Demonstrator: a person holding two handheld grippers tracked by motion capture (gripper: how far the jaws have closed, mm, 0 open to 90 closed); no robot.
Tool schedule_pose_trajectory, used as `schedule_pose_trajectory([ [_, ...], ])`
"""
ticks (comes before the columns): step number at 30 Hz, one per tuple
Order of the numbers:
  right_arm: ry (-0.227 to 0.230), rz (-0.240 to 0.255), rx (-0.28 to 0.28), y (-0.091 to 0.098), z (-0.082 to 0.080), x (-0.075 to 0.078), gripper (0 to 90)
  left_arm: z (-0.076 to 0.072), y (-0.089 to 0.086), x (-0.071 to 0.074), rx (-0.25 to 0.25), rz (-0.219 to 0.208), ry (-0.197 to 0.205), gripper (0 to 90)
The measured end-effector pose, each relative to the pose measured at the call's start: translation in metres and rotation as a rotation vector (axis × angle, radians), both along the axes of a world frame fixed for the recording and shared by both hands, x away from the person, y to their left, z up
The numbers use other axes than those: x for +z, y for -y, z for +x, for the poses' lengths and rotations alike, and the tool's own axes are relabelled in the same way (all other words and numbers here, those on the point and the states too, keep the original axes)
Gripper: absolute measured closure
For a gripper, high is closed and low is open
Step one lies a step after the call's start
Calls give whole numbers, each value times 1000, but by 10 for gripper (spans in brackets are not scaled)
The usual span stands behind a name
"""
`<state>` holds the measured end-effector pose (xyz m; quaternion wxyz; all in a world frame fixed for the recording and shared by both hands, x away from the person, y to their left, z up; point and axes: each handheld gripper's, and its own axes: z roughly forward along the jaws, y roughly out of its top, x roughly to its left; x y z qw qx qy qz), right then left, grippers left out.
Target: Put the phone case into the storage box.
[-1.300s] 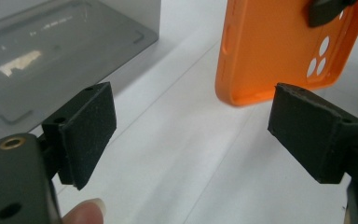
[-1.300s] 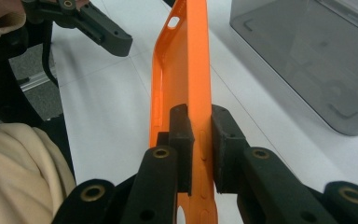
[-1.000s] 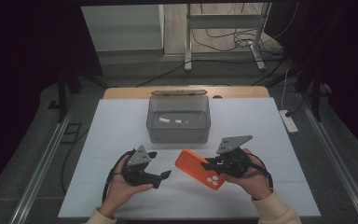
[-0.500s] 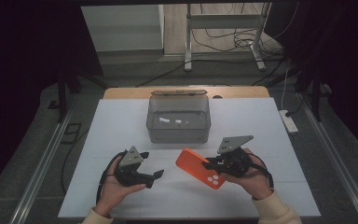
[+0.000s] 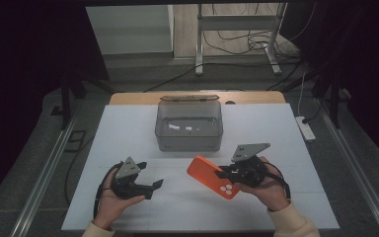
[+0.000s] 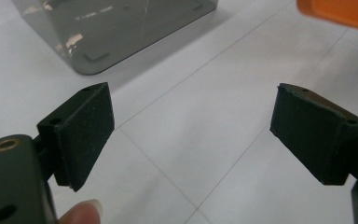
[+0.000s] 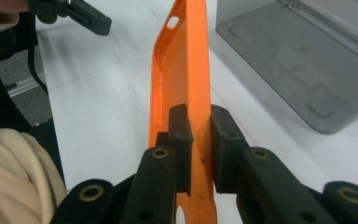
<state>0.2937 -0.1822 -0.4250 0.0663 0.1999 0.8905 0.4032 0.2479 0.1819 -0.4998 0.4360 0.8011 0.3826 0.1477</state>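
Clamped in my right claw (image 5: 225, 174) by its camera-hole end, the orange phone case (image 5: 211, 176) hangs tilted just above the white counter (image 5: 128, 128), between my two hands and in front of the grey box (image 5: 189, 126). It looks light, thin and bendy, probably slick, so I judge the long rim the best second hold. My left claw (image 5: 154, 186) gapes empty near the case, with bare counter all around.

Dark room — grey floor (image 5: 39, 163) (cabled)
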Motion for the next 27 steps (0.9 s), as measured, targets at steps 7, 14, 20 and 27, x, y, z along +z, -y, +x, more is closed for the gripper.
schedule_pose_trajectory([
  [7, 7, 10, -9, 2, 0, 2, 801, -4, -11, -6, 23, 3, -5, 131],
  [14, 11, 7, -15, 2, 0, 1, 801, -4, -14, -9, 29, 7, -9, 129],
  [20, 9, 12, -31, 3, 0, 3, 801, -4, -13, -10, 26, 13, -7, 127],
  [27, 25, 14, -44, 4, 0, 5, 801, -4, -12, -11, 24, 17, -8, 127],
])
